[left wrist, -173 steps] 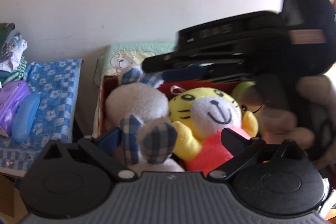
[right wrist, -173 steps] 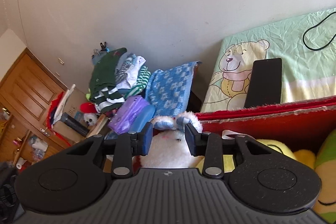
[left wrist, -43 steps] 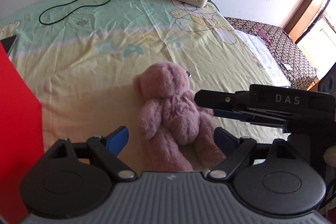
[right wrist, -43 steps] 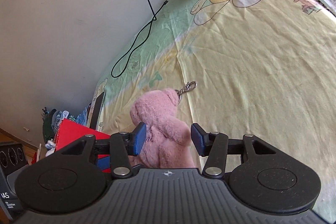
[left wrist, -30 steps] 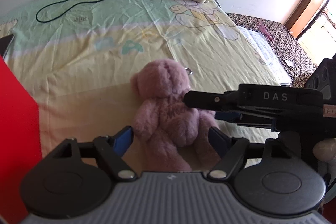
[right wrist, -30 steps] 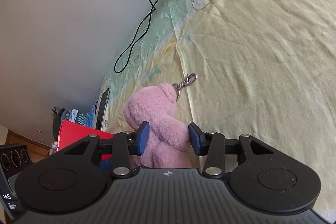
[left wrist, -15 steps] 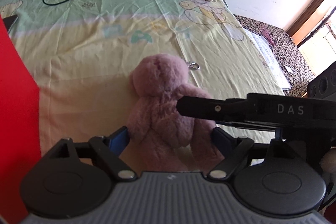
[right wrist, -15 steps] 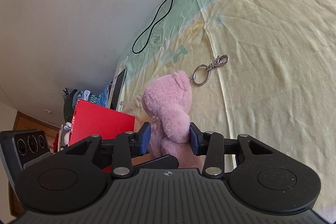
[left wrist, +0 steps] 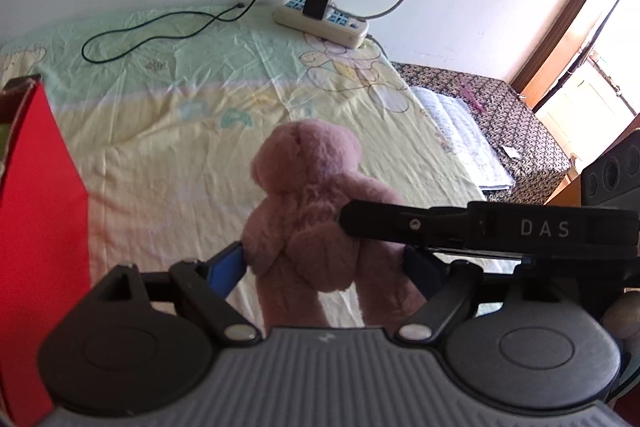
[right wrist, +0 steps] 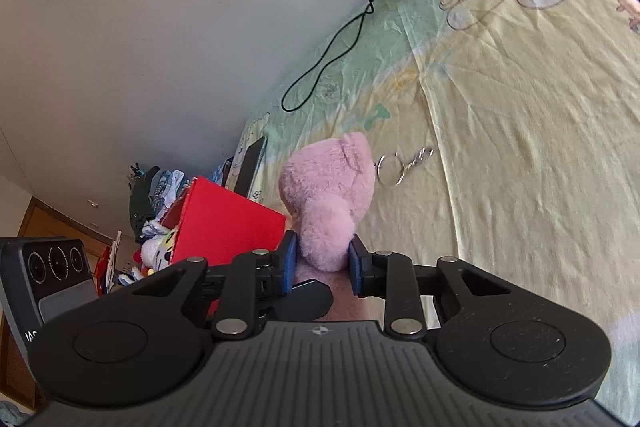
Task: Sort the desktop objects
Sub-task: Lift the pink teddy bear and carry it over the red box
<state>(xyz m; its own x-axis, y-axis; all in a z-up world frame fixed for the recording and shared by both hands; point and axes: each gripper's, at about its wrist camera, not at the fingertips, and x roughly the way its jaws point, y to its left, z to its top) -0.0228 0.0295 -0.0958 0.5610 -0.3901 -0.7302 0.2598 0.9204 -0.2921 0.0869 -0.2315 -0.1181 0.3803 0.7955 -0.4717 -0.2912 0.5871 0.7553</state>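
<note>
A pink teddy bear (left wrist: pixel 308 203) hangs upright over the yellow-green bed sheet (left wrist: pixel 168 155). My right gripper (right wrist: pixel 322 267) comes in from the right. Its jaws are closing, and both blue pads press on the bear's fluffy arm (right wrist: pixel 324 235). One of its black fingers (left wrist: pixel 400 225) crosses the bear's chest in the left wrist view. My left gripper (left wrist: pixel 324 259) is open, with the bear's lower body and legs between its blue pads. A key ring (right wrist: pixel 400 165) dangles from the bear's head. The red box (left wrist: pixel 40 247) stands at the left.
A white power strip (left wrist: pixel 324 23) with a black charger and a looping cable (left wrist: pixel 160 31) lies by the wall. A dark phone (right wrist: pixel 250 163) lies behind the red box (right wrist: pixel 228 227), which holds plush toys (right wrist: pixel 156 247). An open book (left wrist: pixel 460 135) and a black speaker (left wrist: pixel 612 171) sit at the right.
The right gripper's jaws have narrowed onto the bear's arm. The bear has come up off the sheet. Both grippers have risen with it.
</note>
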